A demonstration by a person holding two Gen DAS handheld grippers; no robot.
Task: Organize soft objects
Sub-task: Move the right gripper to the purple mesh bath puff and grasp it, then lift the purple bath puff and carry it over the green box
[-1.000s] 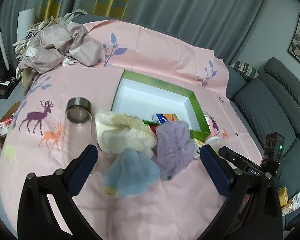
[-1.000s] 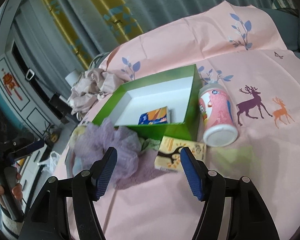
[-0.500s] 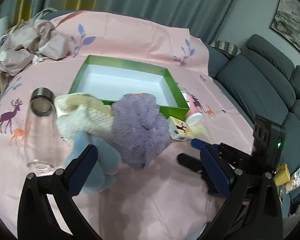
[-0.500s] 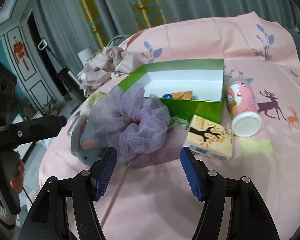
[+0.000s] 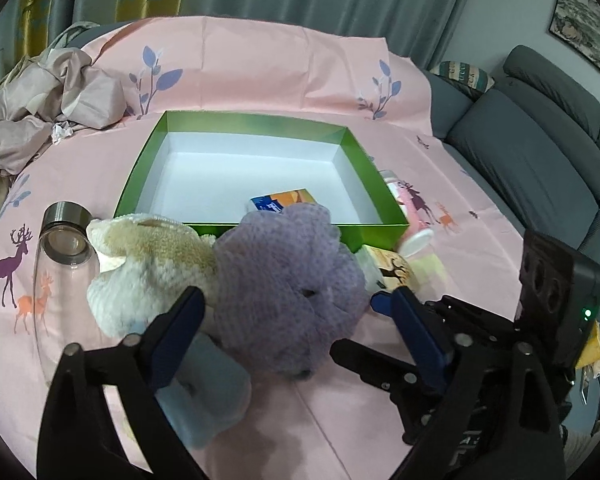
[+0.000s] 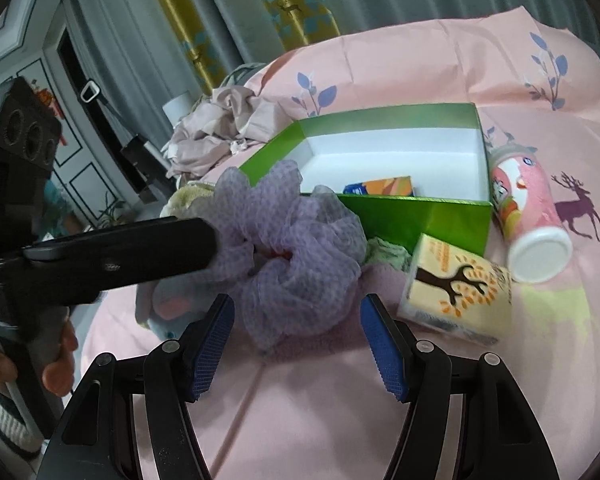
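Lilac mesh pouf (image 5: 288, 280) sits between both spread grippers, just before the green box (image 5: 236, 128).
Left gripper (image 5: 296, 320) and right gripper (image 6: 296, 344) stand wide apart, pinching nothing (a reach, I judge); next comes closing, then lifting it boxward.

Lilac mesh pouf (image 5: 288, 280), cream plush (image 5: 148, 268), green white-lined box (image 5: 252, 168), pink deer-print cloth (image 5: 260, 64)
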